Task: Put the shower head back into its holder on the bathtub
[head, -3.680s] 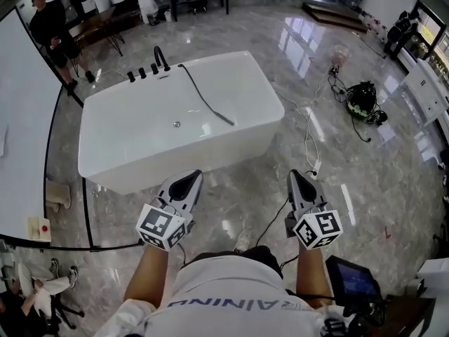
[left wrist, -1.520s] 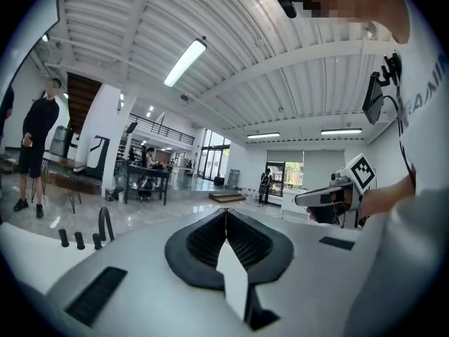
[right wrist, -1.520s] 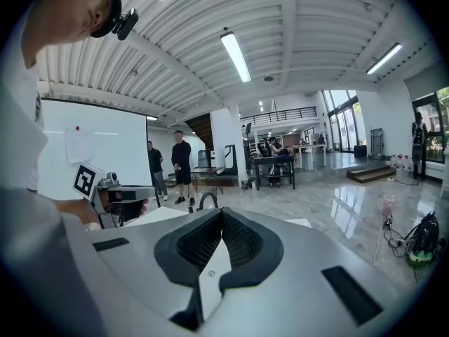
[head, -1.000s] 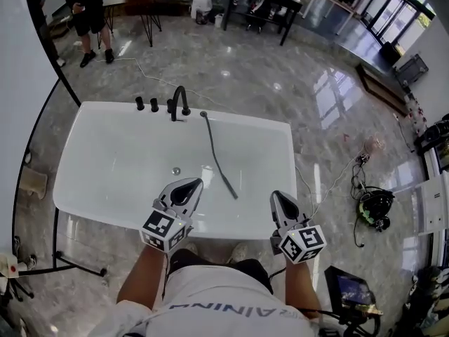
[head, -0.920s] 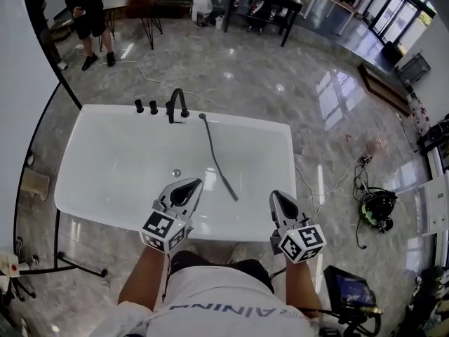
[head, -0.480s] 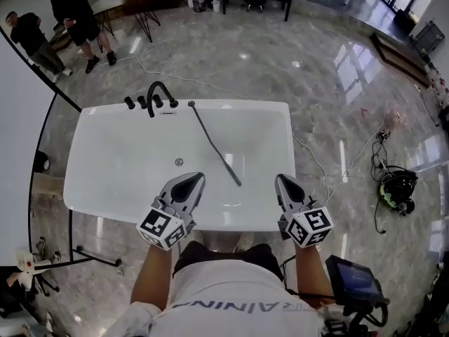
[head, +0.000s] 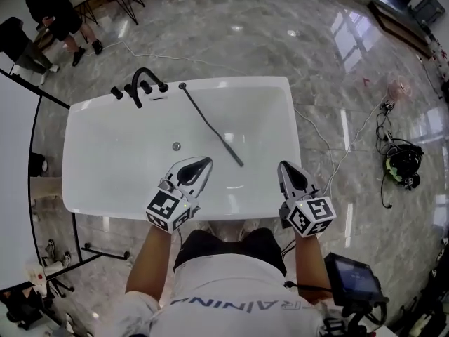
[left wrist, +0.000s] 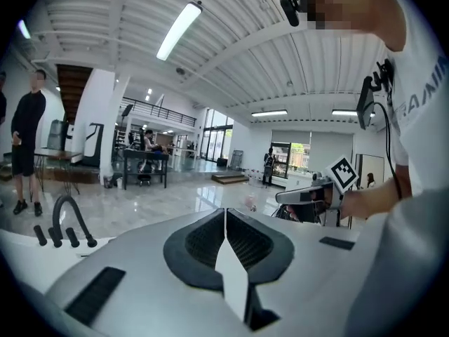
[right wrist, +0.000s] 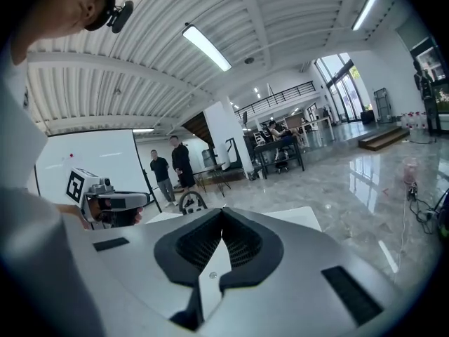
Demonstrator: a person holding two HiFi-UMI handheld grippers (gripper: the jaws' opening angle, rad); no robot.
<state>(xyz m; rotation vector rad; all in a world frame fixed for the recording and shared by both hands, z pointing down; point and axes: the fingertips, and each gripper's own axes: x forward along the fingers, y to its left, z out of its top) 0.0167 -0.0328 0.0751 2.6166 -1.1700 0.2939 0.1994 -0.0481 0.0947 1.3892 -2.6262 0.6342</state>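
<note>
**Both grippers closed and empty over the near rim of the tub**

My left gripper (head: 205, 162) had its jaws pressed together with nothing between them, and my right gripper (head: 283, 166) was the same; each gripper's own view showed the ribbed black pads meeting in a thin seam. I held both low and side by side, well apart from each other, their tips over the near edge of the white rectangular bathtub (head: 289, 128).

The slim dark wand-shaped shower head (head: 212, 125) lay loose on the tub floor, running diagonally. Its near end sat between my two grippers but touched neither, and its far end reached the back rim. Just left of that far end stood the black arched tap spout (head: 137, 81) with the small black knobs (head: 116, 93) beside it. The round metal drain (head: 176, 146) sat on the tub floor, near my left gripper's tip.

Around the tub spread a glossy grey marble floor (head: 266, 41). A thin white cable (head: 330, 156) trailed across it on my right, and two people in dark clothes (head: 49, 9) stood beyond the far left corner.
</note>
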